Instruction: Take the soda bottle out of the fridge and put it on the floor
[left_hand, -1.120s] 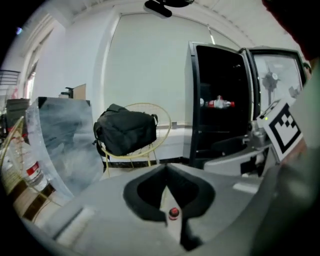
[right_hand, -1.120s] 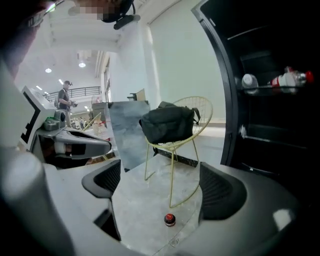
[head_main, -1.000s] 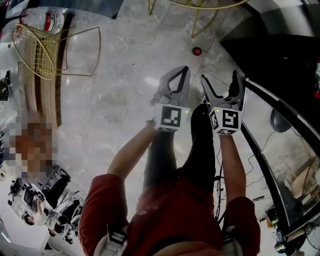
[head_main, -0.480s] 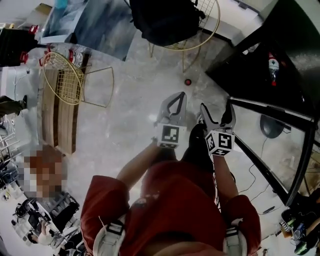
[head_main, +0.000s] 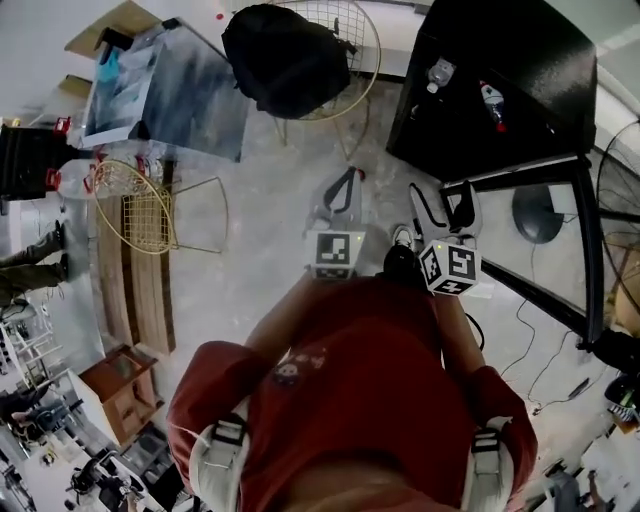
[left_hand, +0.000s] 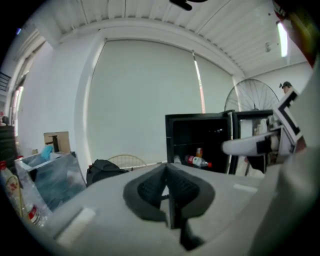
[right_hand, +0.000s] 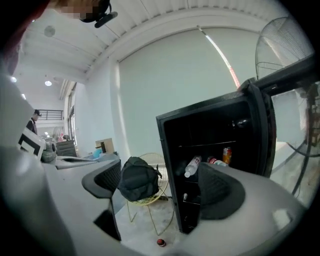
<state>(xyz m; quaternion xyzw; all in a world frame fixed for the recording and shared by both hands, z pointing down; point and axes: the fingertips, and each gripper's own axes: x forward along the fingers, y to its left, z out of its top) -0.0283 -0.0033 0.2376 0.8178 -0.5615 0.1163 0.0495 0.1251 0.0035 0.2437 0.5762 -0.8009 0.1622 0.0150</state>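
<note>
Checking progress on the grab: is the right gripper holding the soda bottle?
No, the right gripper is open with nothing between its jaws, and the soda bottle lies on a shelf inside the fridge.

The fridge (head_main: 500, 70) at one o'clock is black, the backpack (head_main: 285, 55) at twelve black, chair (head_main: 362, 45) gold, shirt (head_main: 360, 390) red, floor (head_main: 260, 250) pale grey marbled, soda bottle (left_hand: 198, 161) red-labelled.
</note>
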